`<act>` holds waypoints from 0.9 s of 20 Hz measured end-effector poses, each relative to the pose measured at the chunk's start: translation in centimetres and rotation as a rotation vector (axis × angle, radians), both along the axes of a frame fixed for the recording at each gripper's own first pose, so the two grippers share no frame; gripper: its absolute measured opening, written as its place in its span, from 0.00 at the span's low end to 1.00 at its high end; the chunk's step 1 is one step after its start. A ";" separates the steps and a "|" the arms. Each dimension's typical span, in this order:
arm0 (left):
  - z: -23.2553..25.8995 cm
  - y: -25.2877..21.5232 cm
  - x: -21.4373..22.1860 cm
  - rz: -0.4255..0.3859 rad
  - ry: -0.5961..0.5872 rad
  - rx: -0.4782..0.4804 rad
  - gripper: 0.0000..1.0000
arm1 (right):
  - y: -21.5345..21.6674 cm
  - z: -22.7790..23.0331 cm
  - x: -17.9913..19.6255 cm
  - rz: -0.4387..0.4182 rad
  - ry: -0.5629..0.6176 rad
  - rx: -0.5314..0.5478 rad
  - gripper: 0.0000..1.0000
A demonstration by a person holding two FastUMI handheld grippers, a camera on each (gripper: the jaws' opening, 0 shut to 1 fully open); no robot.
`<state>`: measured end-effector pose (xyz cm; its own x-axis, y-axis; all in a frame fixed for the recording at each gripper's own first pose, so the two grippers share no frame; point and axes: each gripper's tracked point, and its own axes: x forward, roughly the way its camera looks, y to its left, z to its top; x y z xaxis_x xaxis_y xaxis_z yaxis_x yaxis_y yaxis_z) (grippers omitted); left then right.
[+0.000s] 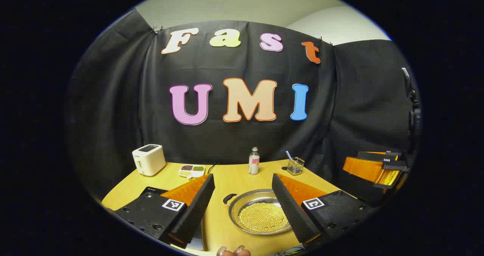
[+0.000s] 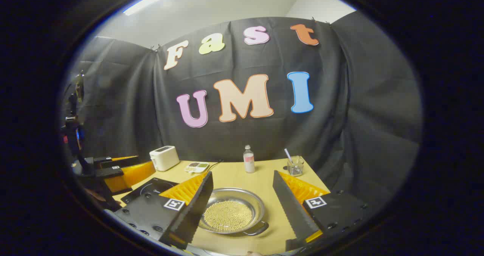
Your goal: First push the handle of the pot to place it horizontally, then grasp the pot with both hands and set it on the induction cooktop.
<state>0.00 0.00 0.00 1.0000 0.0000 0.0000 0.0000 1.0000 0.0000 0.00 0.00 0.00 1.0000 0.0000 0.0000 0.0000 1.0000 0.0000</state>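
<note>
A shallow steel pot (image 1: 261, 215) filled with small yellow beads sits on the wooden table (image 1: 234, 174). One loop handle (image 1: 228, 199) points to the far left. In the right gripper view the pot (image 2: 230, 214) shows another handle (image 2: 258, 229) at its near right, so the handles lie on a diagonal. The black induction cooktop (image 2: 151, 188) lies left of the pot. My left gripper (image 1: 242, 177) is open, its fingers framing the pot without touching it. My right gripper (image 2: 242, 172) is open too, above the pot. Each gripper also appears at the side: the right gripper (image 1: 378, 169), the left gripper (image 2: 113, 171).
Along the back of the table stand a white toaster (image 1: 148, 159), a divided dish of beans (image 1: 192, 170), a small bottle (image 1: 254, 161) and a glass with a straw (image 1: 295, 166). A hand's fingertips (image 1: 230, 251) show at the front edge. A camera stand (image 1: 412, 104) rises at right.
</note>
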 end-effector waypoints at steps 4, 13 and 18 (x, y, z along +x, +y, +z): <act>0.3 -1.6 -0.3 -0.045 -0.009 0.016 0.96 | 0.1 -0.1 -0.1 0.023 0.007 -0.024 0.94; 0.4 -2.2 -1.0 -0.053 -0.009 0.010 0.96 | 0.7 -0.4 -0.8 0.044 0.013 -0.039 0.94; 0.6 -2.0 -1.0 -0.046 -0.012 0.005 0.96 | 0.2 -0.6 -0.9 0.025 0.016 -0.048 0.94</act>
<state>-1.02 -1.98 0.56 0.9989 -0.0459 0.0122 0.0458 0.9989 0.0051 -0.89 0.21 -0.55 0.9996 0.0241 -0.0163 -0.0249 0.9986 -0.0473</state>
